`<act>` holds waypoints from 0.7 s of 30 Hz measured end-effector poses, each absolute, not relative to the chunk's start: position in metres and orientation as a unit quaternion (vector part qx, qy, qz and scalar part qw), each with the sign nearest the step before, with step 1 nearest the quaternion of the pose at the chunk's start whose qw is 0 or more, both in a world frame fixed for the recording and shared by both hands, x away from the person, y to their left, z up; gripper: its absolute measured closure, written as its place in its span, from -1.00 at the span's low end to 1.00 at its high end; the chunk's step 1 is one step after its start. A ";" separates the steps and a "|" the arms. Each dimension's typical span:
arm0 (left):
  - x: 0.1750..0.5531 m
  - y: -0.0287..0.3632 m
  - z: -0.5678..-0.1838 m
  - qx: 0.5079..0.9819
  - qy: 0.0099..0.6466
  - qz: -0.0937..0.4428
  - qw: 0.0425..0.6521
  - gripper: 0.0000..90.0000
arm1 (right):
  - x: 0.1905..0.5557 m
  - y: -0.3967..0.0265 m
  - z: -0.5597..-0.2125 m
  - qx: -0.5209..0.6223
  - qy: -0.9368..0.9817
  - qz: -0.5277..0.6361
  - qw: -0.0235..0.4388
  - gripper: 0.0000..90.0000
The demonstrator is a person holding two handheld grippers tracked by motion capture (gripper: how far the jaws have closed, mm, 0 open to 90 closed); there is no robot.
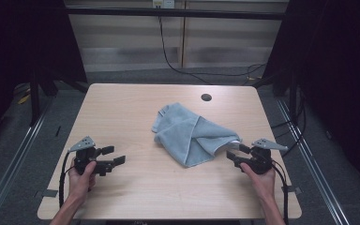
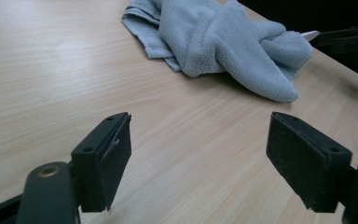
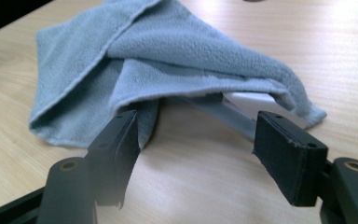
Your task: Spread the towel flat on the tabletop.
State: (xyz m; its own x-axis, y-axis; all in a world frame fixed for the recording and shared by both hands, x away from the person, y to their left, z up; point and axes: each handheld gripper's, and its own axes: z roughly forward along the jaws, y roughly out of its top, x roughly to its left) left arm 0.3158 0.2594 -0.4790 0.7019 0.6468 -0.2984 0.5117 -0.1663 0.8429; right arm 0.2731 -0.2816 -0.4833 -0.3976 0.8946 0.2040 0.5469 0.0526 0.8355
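Now both my grippers rest on the table [image 1: 136,105], jaws apart.
My right gripper [image 1: 235,154] nearly touches the crumpled towel [image 1: 190,133]; my left gripper [image 1: 115,155] sits well apart, holding nothing.

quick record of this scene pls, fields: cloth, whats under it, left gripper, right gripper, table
cloth: light blue towel, crumpled and folded over itself, near the table's middle
under it: white object peeking from the towel's edge, kind unclear
left gripper: open, nothing between the jaws, apart from the towel
right gripper: open, at the towel's edge by the white object
table: light wood, round hole near far edge
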 end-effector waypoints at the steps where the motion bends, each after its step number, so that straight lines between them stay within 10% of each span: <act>1: 0.316 0.259 -0.479 0.757 0.385 0.066 0.524 -0.53 | 0.273 -0.282 -0.484 0.516 0.700 0.457 0.189 -0.28; 21: 0.318 0.252 -0.480 0.775 0.371 0.071 0.506 -0.53 | 0.279 -0.272 -0.456 0.478 0.727 0.467 0.156 -0.39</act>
